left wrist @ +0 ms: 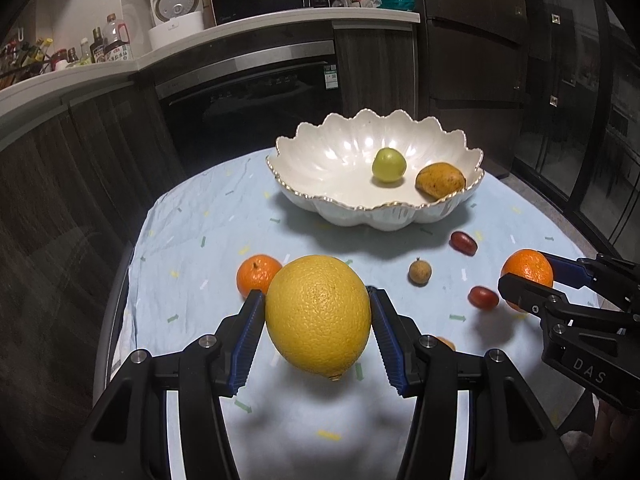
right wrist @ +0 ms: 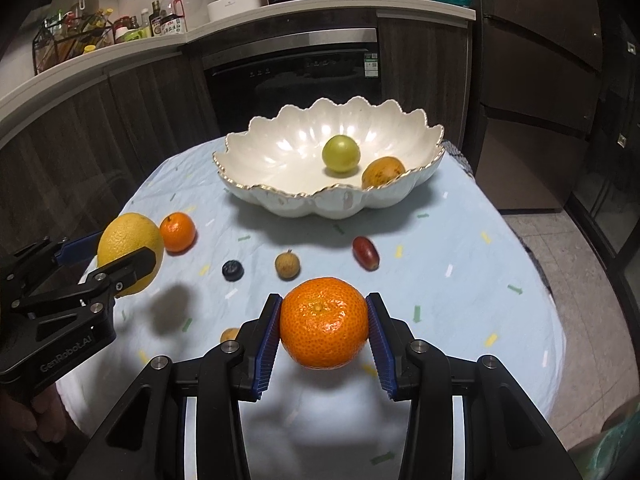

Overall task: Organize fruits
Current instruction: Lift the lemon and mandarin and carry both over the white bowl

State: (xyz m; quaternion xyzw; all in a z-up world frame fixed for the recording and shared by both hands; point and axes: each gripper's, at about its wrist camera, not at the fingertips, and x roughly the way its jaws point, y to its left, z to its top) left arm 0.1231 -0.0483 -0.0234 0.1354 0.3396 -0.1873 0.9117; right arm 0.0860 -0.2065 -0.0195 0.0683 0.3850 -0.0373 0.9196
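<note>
Left gripper [left wrist: 318,322]: you have it clamped on the big yellow citrus [left wrist: 318,316], lifted clear of the tablecloth [left wrist: 208,240] for carrying. Right gripper [right wrist: 324,330]: clamped on 1 mandarin [right wrist: 324,328], also raised. Ahead, the scalloped bowl [left wrist: 304,148] holds 2 fruits. Loose on the cloth: 1 second mandarin [left wrist: 258,274], 2 red dates [left wrist: 464,242], 1 longan [left wrist: 420,272], likely awaiting the bowl.

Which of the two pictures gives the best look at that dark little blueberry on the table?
The right wrist view. There the blueberry lies in plain sight on the tablecloth, left of the small brown fruit. In the left wrist view I cannot find it; the big yellow citrus held in front probably hides it.
</note>
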